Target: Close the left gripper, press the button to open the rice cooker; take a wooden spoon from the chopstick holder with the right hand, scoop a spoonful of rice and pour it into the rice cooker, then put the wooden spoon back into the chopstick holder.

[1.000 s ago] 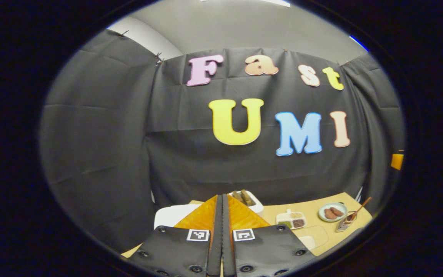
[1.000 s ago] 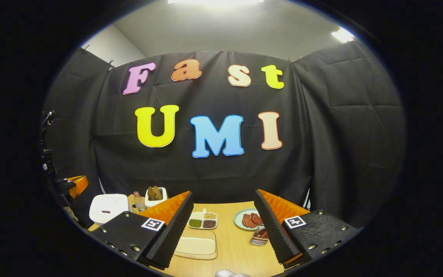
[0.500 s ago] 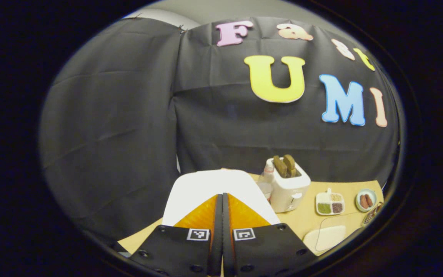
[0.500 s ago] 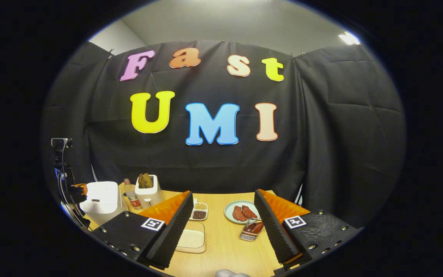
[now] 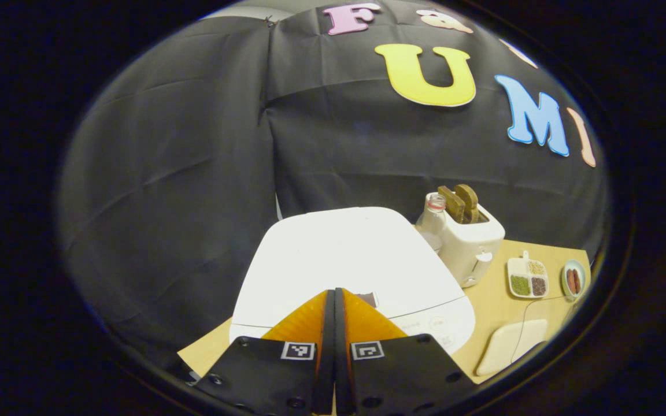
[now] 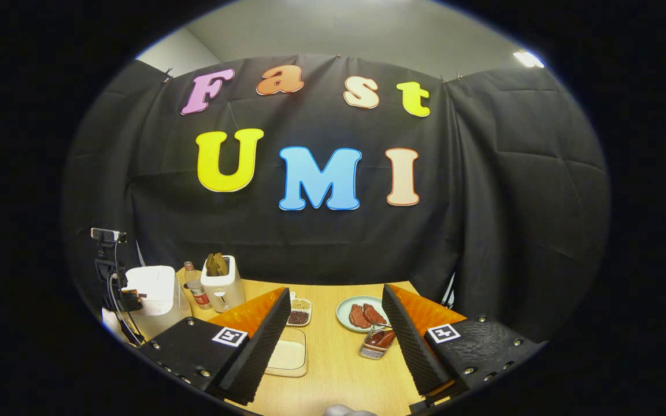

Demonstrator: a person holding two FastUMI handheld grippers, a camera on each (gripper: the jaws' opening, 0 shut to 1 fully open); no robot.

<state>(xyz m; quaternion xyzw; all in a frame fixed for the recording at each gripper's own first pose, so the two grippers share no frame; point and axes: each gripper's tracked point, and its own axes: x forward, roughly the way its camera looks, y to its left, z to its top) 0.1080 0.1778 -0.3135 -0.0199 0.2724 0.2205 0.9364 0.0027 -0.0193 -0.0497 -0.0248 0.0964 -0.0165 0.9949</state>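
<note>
Over the cooker (image 5: 344, 260) in the left gripper view, the left gripper (image 5: 333, 297) is clenched, its 2 orange fingers pressed flat together with nothing between them. Their tips hang just above the white lid's front edge, beside a small dark button (image 5: 369, 299). The lid is down, so step 1, closing the claw, looks done and the press is not yet made. A toaster (image 5: 472, 245) stands just right of the cooker.

From the right gripper view, the right gripper (image 6: 336, 323) is released, jaws wide apart and empty above the table (image 6: 333, 381). The cooker (image 6: 149, 287) sits far left, lid shut. A holder (image 6: 374, 345) with a dark spoon in it stands near the right finger. Taking the spoon, scooping, pouring and returning it all remain.
</note>
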